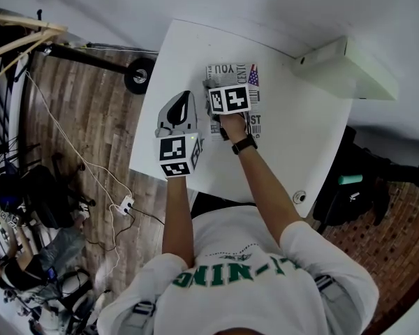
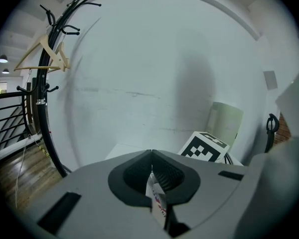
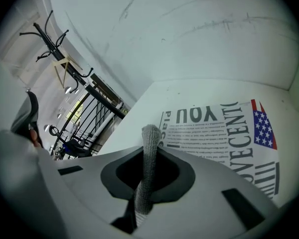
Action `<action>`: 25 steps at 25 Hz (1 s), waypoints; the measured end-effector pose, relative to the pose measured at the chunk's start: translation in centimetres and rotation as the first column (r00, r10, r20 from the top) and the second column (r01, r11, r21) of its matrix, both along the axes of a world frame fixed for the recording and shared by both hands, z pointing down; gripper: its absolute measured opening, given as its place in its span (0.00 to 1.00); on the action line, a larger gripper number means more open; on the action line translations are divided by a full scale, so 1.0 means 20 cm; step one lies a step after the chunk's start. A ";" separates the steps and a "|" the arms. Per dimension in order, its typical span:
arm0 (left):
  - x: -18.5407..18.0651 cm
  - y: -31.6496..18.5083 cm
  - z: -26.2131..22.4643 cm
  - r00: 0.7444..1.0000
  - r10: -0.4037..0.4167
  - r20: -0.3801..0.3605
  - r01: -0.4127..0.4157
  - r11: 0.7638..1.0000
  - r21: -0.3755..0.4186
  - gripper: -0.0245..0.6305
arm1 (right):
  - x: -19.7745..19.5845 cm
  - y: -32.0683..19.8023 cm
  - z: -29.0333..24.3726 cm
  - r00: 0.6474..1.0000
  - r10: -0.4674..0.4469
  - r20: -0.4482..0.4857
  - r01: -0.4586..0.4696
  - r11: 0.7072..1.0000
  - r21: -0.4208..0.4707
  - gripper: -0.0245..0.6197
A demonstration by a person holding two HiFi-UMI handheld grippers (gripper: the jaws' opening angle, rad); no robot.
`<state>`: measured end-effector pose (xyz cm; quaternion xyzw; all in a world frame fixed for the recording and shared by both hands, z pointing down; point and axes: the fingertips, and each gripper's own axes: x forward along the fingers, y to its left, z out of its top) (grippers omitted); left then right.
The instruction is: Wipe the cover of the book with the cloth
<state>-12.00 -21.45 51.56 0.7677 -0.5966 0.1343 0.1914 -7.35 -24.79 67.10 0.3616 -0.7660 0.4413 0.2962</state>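
Note:
The book [image 1: 232, 74] lies flat on the white table [image 1: 293, 145], its newspaper-style cover [image 3: 224, 128] showing big letters and a flag. My right gripper [image 1: 223, 86] hovers over the cover's left part, shut on a grey knitted cloth [image 3: 147, 173] that sticks up between the jaws [image 3: 150, 146]. My left gripper [image 1: 186, 96] sits just left of the book, near the table's left edge. It [image 2: 152, 172] is shut on a thin white sheet [image 2: 158, 203] with red and blue print. I cannot tell whether that sheet belongs to the book.
A pale boxy object [image 1: 346, 68] stands at the table's far right, by the wall. A round cable hole [image 1: 299, 197] is near the front right edge. A wheel [image 1: 138, 75] and cables [image 1: 91, 169] lie on the wooden floor to the left. A coat rack [image 2: 49, 88] stands by the wall.

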 end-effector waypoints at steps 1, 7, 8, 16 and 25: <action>0.00 0.00 0.00 1.000 -0.001 -0.005 0.001 1.000 -0.001 0.06 | 0.02 0.00 0.00 1.000 0.003 -0.011 -0.003 1.000 0.006 0.09; 0.04 -0.02 -0.04 0.999 0.015 -0.040 -0.014 1.000 0.016 0.06 | 0.33 -0.06 -0.01 0.994 0.080 -0.080 -0.077 0.996 0.040 0.08; 0.05 -0.03 -0.06 0.999 0.020 -0.047 -0.019 1.000 0.022 0.06 | 0.40 -0.07 -0.01 0.990 0.102 -0.095 -0.098 0.994 0.044 0.08; 0.14 -0.02 -0.10 0.997 0.055 -0.062 -0.052 0.998 0.043 0.06 | 0.78 -0.09 -0.03 0.961 0.259 -0.101 -0.254 0.966 0.055 0.08; 0.03 0.04 -0.08 0.999 0.008 -0.045 -0.007 0.999 0.033 0.06 | 0.36 0.02 -0.05 0.991 0.132 -0.017 -0.131 0.991 0.022 0.08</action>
